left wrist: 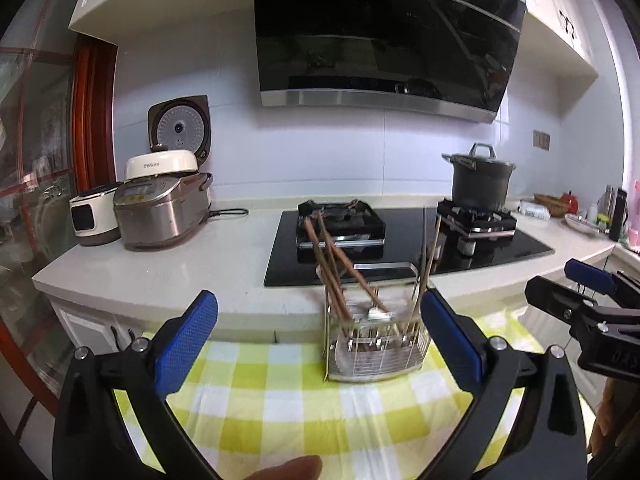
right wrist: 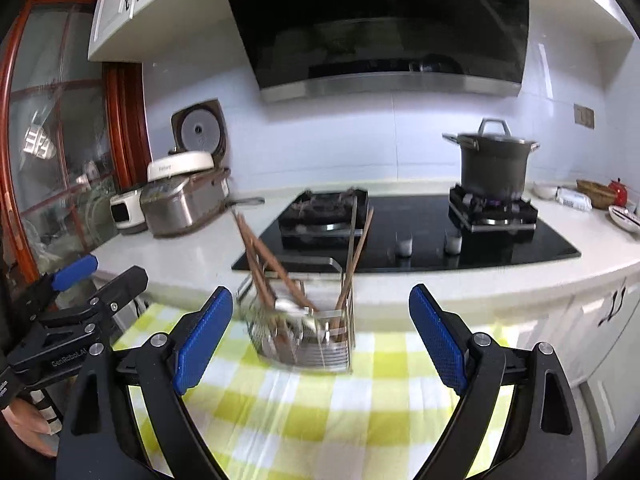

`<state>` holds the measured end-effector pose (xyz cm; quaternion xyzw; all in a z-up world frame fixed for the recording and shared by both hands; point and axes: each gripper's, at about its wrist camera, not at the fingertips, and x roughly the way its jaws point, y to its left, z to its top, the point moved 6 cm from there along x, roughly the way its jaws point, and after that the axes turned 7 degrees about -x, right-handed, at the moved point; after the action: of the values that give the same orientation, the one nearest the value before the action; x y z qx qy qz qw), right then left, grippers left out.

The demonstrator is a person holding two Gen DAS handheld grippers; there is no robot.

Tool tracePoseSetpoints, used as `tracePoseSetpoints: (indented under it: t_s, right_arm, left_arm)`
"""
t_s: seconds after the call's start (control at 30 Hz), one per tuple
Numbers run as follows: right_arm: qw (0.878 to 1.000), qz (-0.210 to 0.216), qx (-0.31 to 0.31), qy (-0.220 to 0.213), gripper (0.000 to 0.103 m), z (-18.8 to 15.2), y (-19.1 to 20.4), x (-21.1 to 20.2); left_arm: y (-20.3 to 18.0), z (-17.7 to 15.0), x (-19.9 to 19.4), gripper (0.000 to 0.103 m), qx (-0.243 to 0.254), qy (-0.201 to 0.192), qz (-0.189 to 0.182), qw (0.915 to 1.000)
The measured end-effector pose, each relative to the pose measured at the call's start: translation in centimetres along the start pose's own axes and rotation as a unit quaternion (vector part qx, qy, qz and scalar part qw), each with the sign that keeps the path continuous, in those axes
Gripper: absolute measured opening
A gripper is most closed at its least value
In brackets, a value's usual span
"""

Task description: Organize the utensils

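We see a big black range hood high on the far wall. Under it is a long white counter with a black stove top set in it. A grey pot with a lid sits on the far right burner. On the far left of the counter are a silver rice cooker with its lid up and a small white cooker just beside it.

Near us is a table with a yellow and white checked cloth. A metal utensil rack stands on the far part of the cloth. Brown chopsticks stick up out of it and lean to the left. A few more thin sticks stand at its right side. Some silver utensils lie low inside it, but they are too blurry to name.

Our left gripper is open wide and holds nothing. The rack is just past its tips, close to the right blue pad. Our right gripper is open wide too, with nothing in it. In its view the rack sits right between the two blue pads, a bit farther away, and touches neither one. The two grippers are side by side, near each other.
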<state>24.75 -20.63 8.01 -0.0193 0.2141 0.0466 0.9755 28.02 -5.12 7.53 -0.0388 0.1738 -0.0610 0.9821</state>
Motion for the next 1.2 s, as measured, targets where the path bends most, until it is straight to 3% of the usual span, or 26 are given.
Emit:
tracePoseSetpoints:
  t_s: [0.53, 1.2]
  right_arm:
    - [0.999, -0.016, -0.007, 0.037, 0.084, -5.8, 0.3, 0.0]
    - [0.999, -0.026, -0.004, 0.046, 0.084, -7.2, -0.5, 0.5]
  left_arm:
    - [2.5, -7.0, 0.3, 0.098, -0.013, 0.052, -0.007, 0.9985]
    - [2.4, -7.6, 0.4, 0.098, -0.019, 0.067, -0.018, 0.9974]
